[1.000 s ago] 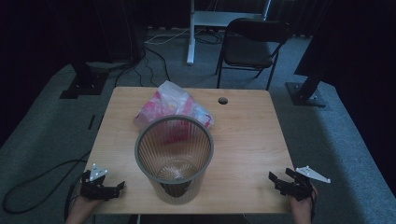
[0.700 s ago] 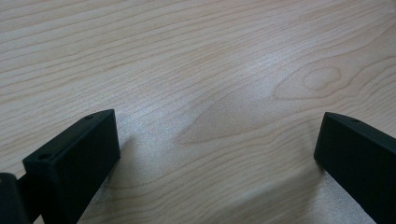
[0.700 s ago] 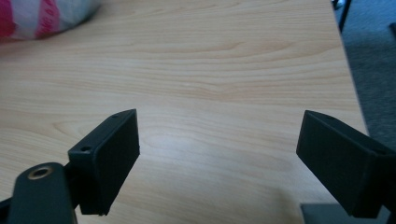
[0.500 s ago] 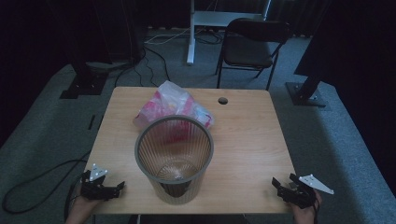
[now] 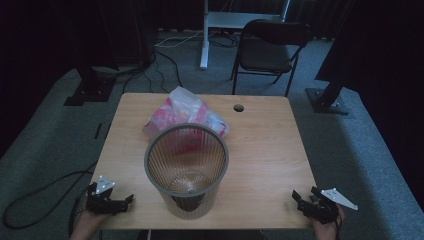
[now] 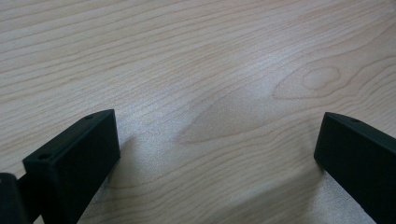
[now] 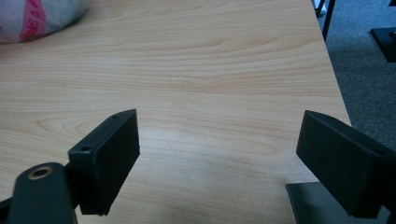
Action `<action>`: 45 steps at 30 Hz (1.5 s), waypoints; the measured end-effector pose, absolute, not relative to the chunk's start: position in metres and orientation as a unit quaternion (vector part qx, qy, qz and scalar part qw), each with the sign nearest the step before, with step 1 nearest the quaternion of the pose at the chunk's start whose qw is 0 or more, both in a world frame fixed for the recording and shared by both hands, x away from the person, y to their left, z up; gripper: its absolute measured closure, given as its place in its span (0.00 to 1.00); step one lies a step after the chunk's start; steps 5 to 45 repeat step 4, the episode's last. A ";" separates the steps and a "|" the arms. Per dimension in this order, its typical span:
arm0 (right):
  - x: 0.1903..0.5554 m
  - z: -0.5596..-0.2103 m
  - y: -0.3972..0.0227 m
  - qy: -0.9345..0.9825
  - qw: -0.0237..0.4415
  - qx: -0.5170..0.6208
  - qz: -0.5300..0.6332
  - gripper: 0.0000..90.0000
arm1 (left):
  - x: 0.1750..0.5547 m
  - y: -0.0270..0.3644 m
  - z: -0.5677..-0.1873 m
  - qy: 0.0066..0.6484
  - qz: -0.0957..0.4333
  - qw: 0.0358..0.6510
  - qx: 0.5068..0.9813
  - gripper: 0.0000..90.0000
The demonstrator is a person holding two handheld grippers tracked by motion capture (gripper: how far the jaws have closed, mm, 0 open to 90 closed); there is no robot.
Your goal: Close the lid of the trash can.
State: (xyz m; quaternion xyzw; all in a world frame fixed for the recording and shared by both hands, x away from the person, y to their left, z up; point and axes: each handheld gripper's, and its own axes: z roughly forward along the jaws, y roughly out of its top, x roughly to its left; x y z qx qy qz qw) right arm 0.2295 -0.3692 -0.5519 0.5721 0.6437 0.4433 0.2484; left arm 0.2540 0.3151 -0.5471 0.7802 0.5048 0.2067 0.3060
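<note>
The left tongs (image 5: 122,201) rest at the near left corner of the surface (image 5: 265,145), jaws spread wide with nothing between them; in the left gripper view they (image 6: 210,154) frame only bare wood grain. The right tongs (image 5: 303,197) sit at the near right corner, likewise wide and empty, and the right gripper view shows them (image 7: 219,149) low over the wood near the right edge. Compared with a second ago, the right tongs have drawn slightly back toward the person and the near edge, while the left ones have stayed put. Between the two, well apart from each, stands the wire wastebasket (image 5: 186,170), upright near the front. Just behind it, touching its far rim, lies a pink-and-white plastic bag (image 5: 182,111), unmoved.
</note>
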 end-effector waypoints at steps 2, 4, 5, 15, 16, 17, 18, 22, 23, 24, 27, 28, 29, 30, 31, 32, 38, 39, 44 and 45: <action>0.230 -0.552 -0.369 0.643 0.249 0.573 0.442 0.14 | 0.254 0.315 -0.547 0.505 0.207 0.306 0.780 0.00; 0.231 -0.553 -0.369 0.646 0.251 0.573 0.438 0.14 | 0.254 0.315 -0.547 0.505 0.207 0.306 0.780 0.00; 0.231 -0.553 -0.369 0.646 0.251 0.573 0.438 0.14 | 0.254 0.315 -0.547 0.505 0.207 0.306 0.780 0.00; 0.231 -0.553 -0.369 0.646 0.251 0.573 0.438 0.14 | 0.254 0.315 -0.547 0.505 0.207 0.306 0.780 0.00; 0.231 -0.553 -0.369 0.646 0.251 0.573 0.438 0.14 | 0.254 0.315 -0.547 0.505 0.207 0.306 0.780 0.00; 0.231 -0.553 -0.369 0.646 0.251 0.573 0.438 0.14 | 0.254 0.315 -0.547 0.505 0.207 0.306 0.780 0.00; 0.231 -0.553 -0.369 0.646 0.251 0.573 0.438 0.14 | 0.254 0.315 -0.547 0.505 0.207 0.306 0.780 0.00; 0.231 -0.553 -0.369 0.646 0.251 0.573 0.438 0.14 | 0.254 0.315 -0.547 0.505 0.207 0.306 0.780 0.00; 0.231 -0.553 -0.369 0.646 0.251 0.573 0.438 0.14 | 0.254 0.315 -0.547 0.505 0.207 0.306 0.780 0.00; 0.231 -0.553 -0.369 0.646 0.251 0.573 0.438 0.14 | 0.254 0.315 -0.547 0.505 0.207 0.306 0.780 0.00; 0.231 -0.553 -0.369 0.646 0.251 0.573 0.438 0.14 | 0.254 0.315 -0.547 0.505 0.207 0.306 0.780 0.00; 0.231 -0.553 -0.369 0.646 0.251 0.573 0.438 0.14 | 0.254 0.315 -0.547 0.505 0.207 0.306 0.780 0.00; 0.231 -0.553 -0.369 0.646 0.251 0.573 0.438 0.14 | 0.254 0.315 -0.547 0.505 0.207 0.306 0.780 0.00; 0.231 -0.553 -0.369 0.646 0.251 0.573 0.438 0.14 | 0.254 0.315 -0.547 0.505 0.207 0.306 0.780 0.00; 0.231 -0.553 -0.369 0.646 0.251 0.573 0.438 0.14 | 0.254 0.315 -0.547 0.505 0.207 0.306 0.780 0.00; 0.231 -0.553 -0.369 0.646 0.251 0.573 0.438 0.14 | 0.254 0.315 -0.547 0.505 0.207 0.306 0.780 0.00; 0.231 -0.553 -0.369 0.646 0.251 0.573 0.438 0.14 | 0.254 0.315 -0.547 0.505 0.207 0.306 0.780 0.00; 0.231 -0.553 -0.369 0.646 0.251 0.573 0.438 0.14 | 0.254 0.315 -0.547 0.505 0.207 0.306 0.780 0.00; 0.231 -0.553 -0.369 0.646 0.251 0.573 0.438 0.14 | 0.254 0.315 -0.547 0.505 0.207 0.306 0.780 0.00; 0.231 -0.553 -0.369 0.646 0.251 0.573 0.438 0.14 | 0.254 0.315 -0.547 0.505 0.207 0.306 0.780 0.00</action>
